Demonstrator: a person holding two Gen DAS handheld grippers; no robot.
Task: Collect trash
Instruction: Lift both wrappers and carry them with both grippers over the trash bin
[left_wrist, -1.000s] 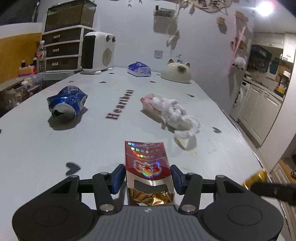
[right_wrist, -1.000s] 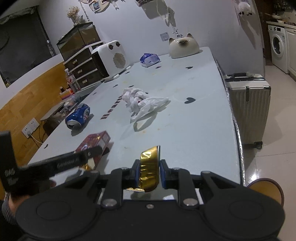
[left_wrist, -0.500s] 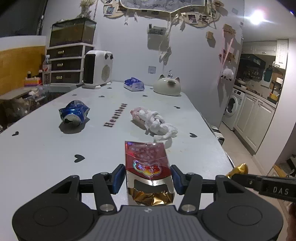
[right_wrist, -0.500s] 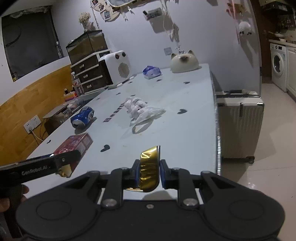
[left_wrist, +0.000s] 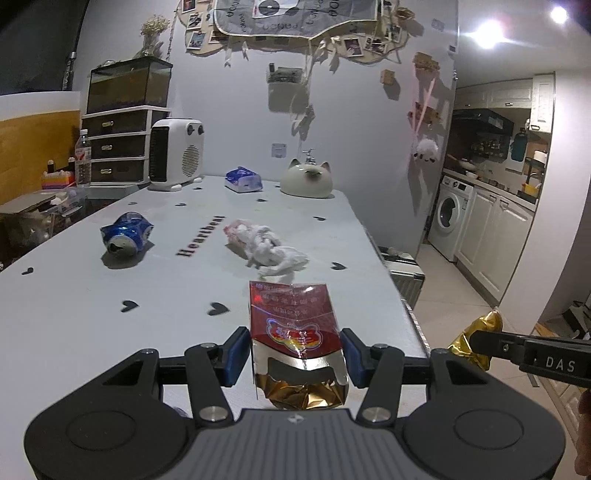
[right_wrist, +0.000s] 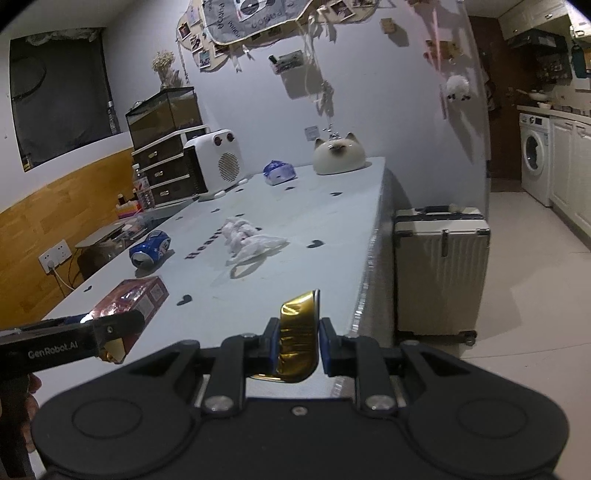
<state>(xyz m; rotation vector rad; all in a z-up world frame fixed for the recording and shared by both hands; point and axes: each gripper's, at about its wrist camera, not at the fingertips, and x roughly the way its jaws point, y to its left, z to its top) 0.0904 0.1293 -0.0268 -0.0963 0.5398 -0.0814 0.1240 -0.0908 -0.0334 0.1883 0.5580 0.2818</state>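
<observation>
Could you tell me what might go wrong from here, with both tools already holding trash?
1. The red snack packet sits between the left tool's pads with a crumpled, torn lower end; it could slip or tear.
2. The right tool pinches only thin gold foil, which may slide free.
3. The crushed blue can and the white plastic bag lie on the table; with both tools full, they may be forgotten.

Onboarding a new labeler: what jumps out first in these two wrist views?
Both grippers carry trash: the left gripper clamps a red foil-lined packet, and the right gripper pinches a gold wrapper. Behind them on the table lie a crushed blue can and a crumpled white bag.
</observation>
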